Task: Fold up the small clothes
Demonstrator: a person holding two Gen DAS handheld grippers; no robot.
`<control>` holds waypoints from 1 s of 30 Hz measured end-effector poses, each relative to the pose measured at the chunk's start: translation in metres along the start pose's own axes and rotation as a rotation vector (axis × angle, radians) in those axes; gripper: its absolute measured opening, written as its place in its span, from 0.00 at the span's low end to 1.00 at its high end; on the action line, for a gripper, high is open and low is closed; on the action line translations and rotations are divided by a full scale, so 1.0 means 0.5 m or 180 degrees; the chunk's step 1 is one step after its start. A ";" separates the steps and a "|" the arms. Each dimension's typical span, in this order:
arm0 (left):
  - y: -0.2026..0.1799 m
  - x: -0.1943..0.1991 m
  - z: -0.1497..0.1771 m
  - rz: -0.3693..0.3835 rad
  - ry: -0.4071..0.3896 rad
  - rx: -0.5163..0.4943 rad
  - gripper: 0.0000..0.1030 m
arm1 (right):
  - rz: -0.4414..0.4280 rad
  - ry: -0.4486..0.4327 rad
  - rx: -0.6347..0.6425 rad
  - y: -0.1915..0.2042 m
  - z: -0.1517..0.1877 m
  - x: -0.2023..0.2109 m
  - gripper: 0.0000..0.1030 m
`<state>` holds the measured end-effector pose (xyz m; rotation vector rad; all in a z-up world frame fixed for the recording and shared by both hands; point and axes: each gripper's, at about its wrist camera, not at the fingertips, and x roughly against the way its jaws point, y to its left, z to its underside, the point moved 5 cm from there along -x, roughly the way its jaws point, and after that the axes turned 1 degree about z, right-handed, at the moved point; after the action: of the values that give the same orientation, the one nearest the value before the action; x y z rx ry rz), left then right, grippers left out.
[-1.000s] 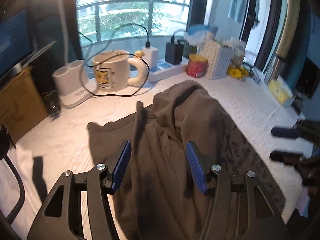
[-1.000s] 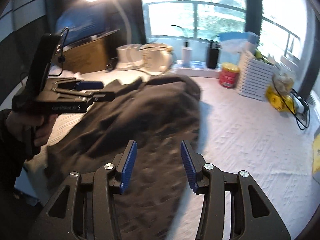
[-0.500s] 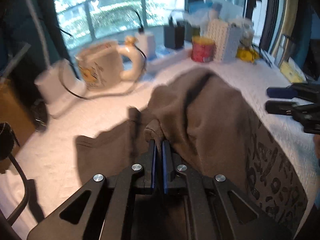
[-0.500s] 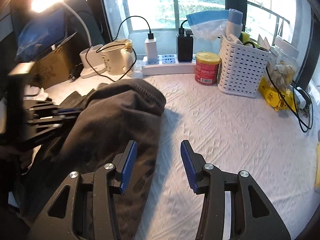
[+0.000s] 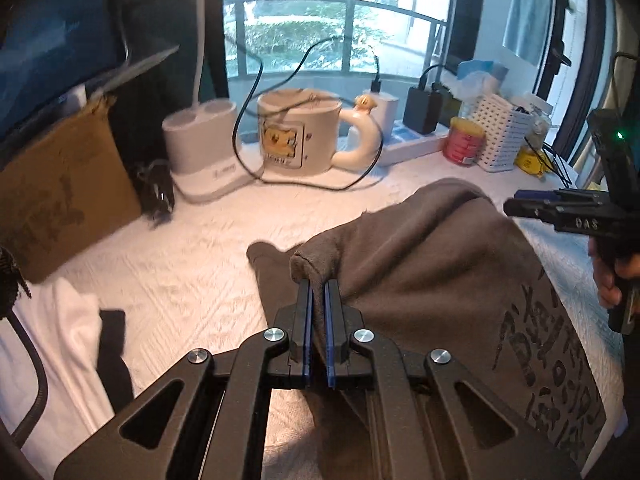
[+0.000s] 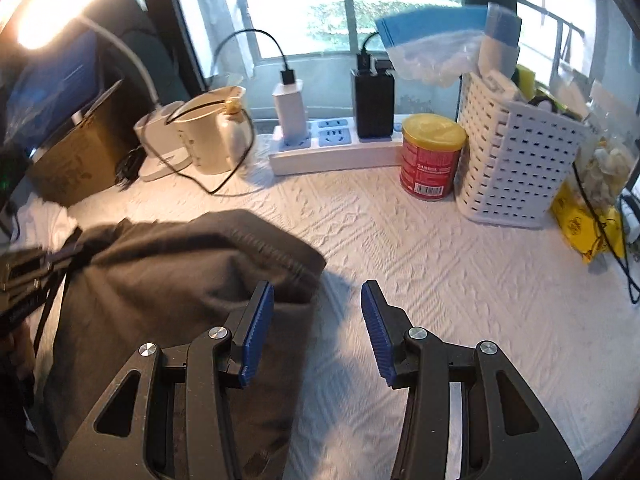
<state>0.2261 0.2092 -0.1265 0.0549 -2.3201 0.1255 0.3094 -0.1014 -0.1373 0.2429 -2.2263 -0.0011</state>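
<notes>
At the far left we see a cardboard box (image 5: 60,192), then a white holder with 2 round wells (image 5: 202,148) and a cream mug (image 5: 298,136) ringed by a black cable (image 5: 248,160). Our left gripper (image 5: 318,292) is clamped on a bunched fold of the grey garment (image 5: 440,280), which lies heaped on the white textured cloth (image 6: 440,280) near us. Our right gripper (image 6: 318,312) stands with its jaws apart, its left pad just beside the garment's right edge, nothing pinched. Farther right stand a red can (image 6: 432,160) and a white basket (image 6: 516,168).
</notes>
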 end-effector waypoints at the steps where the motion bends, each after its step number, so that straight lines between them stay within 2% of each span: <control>1: -0.001 -0.001 0.003 0.0007 -0.0001 0.0006 0.04 | -0.0034 0.0036 -0.0047 -0.002 -0.004 -0.011 0.47; 5: 0.001 0.003 0.008 0.0052 -0.0038 0.0028 0.04 | -0.0356 0.0323 -0.0305 -0.006 -0.005 -0.071 0.47; 7: 0.004 0.008 0.008 0.0079 -0.0049 0.0067 0.04 | -0.0488 0.0301 -0.0328 -0.001 -0.009 -0.079 0.45; 8: 0.006 0.012 0.008 0.0106 -0.0073 0.0084 0.04 | -0.0587 0.0314 -0.0321 0.003 -0.013 -0.084 0.24; 10: 0.008 0.018 0.006 0.0135 -0.0096 0.0105 0.04 | -0.0599 0.0250 -0.0279 0.008 -0.029 -0.084 0.14; 11: 0.009 0.021 0.005 0.0145 -0.0103 0.0117 0.04 | -0.0582 0.0162 -0.0212 0.014 -0.040 -0.077 0.13; 15: 0.014 0.020 0.002 0.0130 -0.0116 0.0132 0.04 | -0.0543 -0.0109 0.0081 0.034 -0.089 -0.055 0.13; 19: 0.033 -0.020 0.026 0.0035 0.0076 0.0228 0.04 | -0.0369 0.0083 0.0219 0.041 -0.085 -0.100 0.14; 23: 0.042 -0.003 0.032 0.0038 0.0134 0.0336 0.07 | -0.0073 0.0134 0.0313 0.042 -0.067 -0.095 0.26; 25: 0.052 0.014 0.040 0.0015 0.0161 0.0421 0.12 | 0.0093 0.0088 0.0351 0.040 -0.063 -0.075 0.28; 30: 0.048 0.069 0.064 0.0229 0.0146 0.0602 0.28 | 0.0253 -0.0033 0.0429 0.055 -0.040 -0.004 0.29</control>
<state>0.1772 0.2297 -0.1246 0.0630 -2.2588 0.3786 0.3213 -0.0722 -0.1239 0.2281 -2.2478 0.1918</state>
